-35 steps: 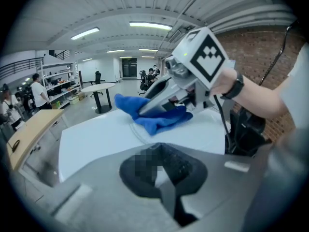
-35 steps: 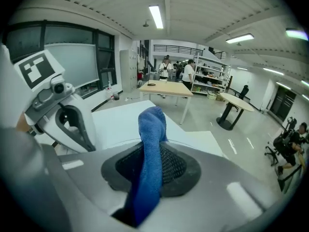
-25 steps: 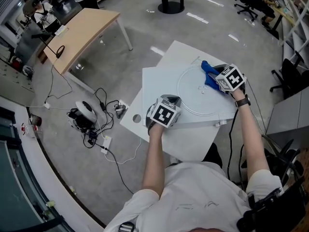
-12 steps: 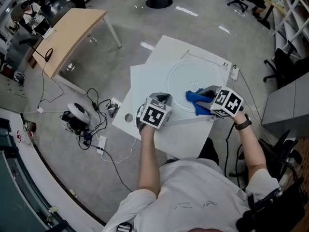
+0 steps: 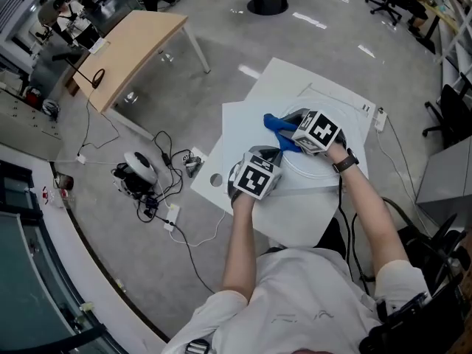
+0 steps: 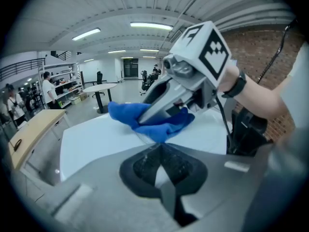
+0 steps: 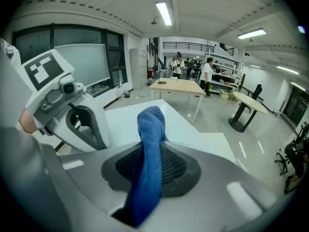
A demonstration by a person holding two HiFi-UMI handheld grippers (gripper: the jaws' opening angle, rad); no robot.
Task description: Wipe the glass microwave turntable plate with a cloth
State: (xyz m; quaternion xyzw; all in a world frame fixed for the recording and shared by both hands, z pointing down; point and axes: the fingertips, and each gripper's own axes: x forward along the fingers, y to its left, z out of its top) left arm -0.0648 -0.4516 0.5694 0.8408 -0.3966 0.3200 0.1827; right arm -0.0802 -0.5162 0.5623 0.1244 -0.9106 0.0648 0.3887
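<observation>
Both clamped: right tool (image 5: 290, 129) cloth (image 7: 150, 124), left tool (image 6: 161, 146) plate (image 5: 307, 172).

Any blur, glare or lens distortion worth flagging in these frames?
Head view: sharp; ceiling-light glare on the glossy grey floor. Left gripper view: fisheye with dark corners, near jaws soft, the blue cloth sharp. Right gripper view: same fisheye; cloth crisp between the jaws.

Shirt (image 5: 295, 304): white, short-sleeved, plain.
Right wrist: black watch (image 5: 346, 161) on a dark strap.
Left gripper (image 5: 268, 153): grey moulded shell, topped by a white cube with black square markers.
Right gripper (image 5: 286, 127): the same grey shell and marker cube, with rounded silver fittings under the cube.
Pads (image 6: 145, 166): dark, finely textured, set in smooth grey.
Cable (image 6: 279, 45): thin, black, by the right arm.
</observation>
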